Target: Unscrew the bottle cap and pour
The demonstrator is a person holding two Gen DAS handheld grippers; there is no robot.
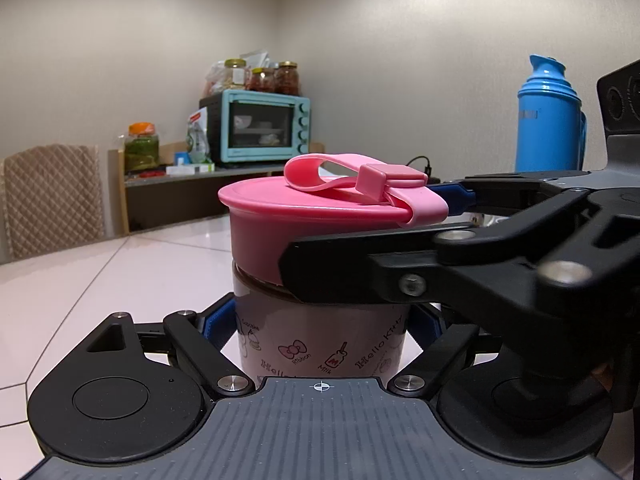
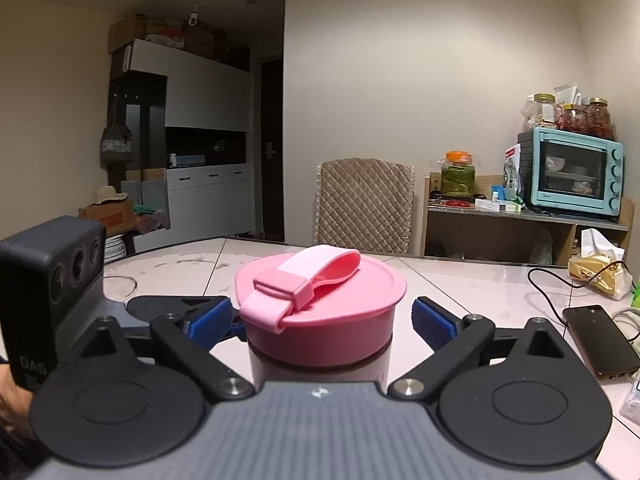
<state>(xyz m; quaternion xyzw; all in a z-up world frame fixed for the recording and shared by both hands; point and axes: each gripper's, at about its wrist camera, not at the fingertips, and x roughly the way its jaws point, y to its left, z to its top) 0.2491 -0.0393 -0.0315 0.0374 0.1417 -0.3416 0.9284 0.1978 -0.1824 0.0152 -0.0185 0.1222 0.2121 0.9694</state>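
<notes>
On the desk (image 2: pixel 460 280): a pale tiled top carries the bottle, with a dark phone (image 2: pixel 600 340) and a black cable lying off to one side.
Bottle (image 1: pixel 320 340): it stands upright, a pale pink printed body held low down, between the two views' grippers.
Left gripper (image 1: pixel 320 328): its blue-padded fingers (image 1: pixel 212 324) are closed tight on the bottle's body and steady it, pointing slightly downward.
Right gripper (image 2: pixel 324 316): it reaches in at cap height, roughly level; its fingers (image 2: pixel 434 320) are spread wide, one on each side of the cap, with clear gaps, gripping nothing.
Cap (image 2: pixel 320 312): the wide pink screw lid sits on the bottle, with a dark seam showing beneath its skirt; whether it is already loosened I cannot tell.
Strap (image 2: pixel 308 280): a pink loop with a clasp lies flat across the lid's top.
Step in hand: unscrewing, judged to be at a re-grip between twists, with pouring not yet begun.
Next move calls for: closing the right fingers squarely on the cap's skirt, below the strap, then twisting while the left grip resists the turn.
</notes>
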